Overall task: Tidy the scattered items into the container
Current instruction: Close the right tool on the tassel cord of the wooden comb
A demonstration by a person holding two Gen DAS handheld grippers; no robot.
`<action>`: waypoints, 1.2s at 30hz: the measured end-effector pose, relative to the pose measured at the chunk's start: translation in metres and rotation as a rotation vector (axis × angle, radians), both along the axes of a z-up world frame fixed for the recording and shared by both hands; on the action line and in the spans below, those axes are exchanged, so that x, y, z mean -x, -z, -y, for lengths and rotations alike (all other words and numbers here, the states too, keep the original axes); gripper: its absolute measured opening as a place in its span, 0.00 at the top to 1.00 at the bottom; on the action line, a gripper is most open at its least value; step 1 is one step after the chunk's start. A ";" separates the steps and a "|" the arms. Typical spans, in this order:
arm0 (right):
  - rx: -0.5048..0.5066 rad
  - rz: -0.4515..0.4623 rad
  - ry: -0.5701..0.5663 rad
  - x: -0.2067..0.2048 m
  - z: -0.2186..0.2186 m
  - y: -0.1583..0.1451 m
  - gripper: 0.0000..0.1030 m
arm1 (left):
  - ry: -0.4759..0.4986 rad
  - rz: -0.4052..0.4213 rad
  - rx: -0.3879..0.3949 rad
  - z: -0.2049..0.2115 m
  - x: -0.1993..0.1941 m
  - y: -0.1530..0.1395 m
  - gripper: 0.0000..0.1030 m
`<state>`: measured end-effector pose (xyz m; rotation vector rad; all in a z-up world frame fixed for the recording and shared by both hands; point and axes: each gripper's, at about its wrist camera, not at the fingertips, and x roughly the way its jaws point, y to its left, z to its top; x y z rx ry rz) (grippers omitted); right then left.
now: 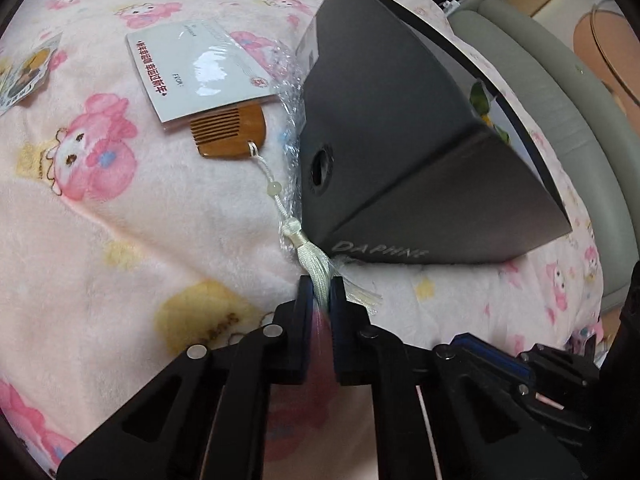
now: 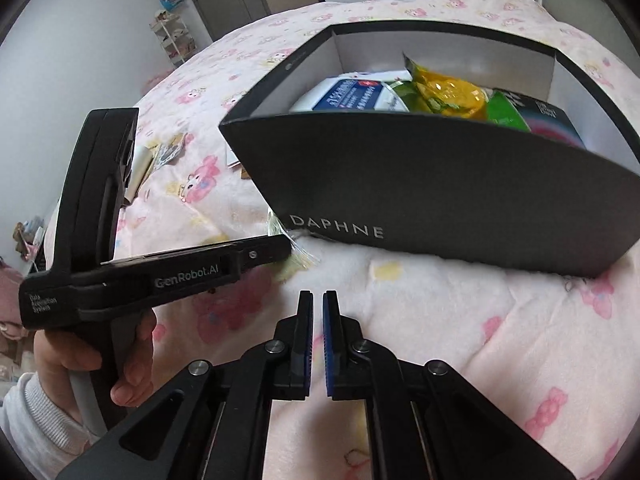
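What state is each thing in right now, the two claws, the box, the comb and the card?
Left claw: shut on the pale silk tassel.
Right claw: shut, holding nothing.
Black cardboard DAPHNE box: lidless, partly filled with packets.
Small brown wooden comb: flat on the pink blanket, its teeth partly under the card.
White plastic-wrapped card: flat, outside the box.
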<state>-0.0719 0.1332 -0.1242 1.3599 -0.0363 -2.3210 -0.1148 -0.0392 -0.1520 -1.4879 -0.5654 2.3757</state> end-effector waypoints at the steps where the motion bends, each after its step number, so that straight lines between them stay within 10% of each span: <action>1: 0.001 0.005 0.006 -0.001 -0.002 0.001 0.96 | 0.004 -0.007 0.000 0.000 -0.003 -0.002 0.96; 9: 0.017 0.004 0.038 0.002 -0.010 -0.002 0.95 | 0.078 -0.100 0.029 -0.017 -0.029 -0.029 0.99; 15: 0.040 -0.012 -0.025 0.009 -0.004 -0.010 0.53 | -0.020 -0.068 0.007 0.016 -0.025 -0.023 0.92; 21: 0.068 0.033 -0.100 0.042 0.022 0.015 0.51 | -0.114 -0.068 -0.022 0.050 -0.018 -0.018 0.82; 26: 0.095 0.068 -0.095 0.052 0.031 0.031 0.95 | -0.131 -0.055 -0.063 0.061 -0.019 -0.015 0.80; 36: 0.072 -0.034 -0.084 0.001 0.008 -0.001 0.99 | -0.004 -0.078 -0.006 0.019 -0.037 -0.018 0.80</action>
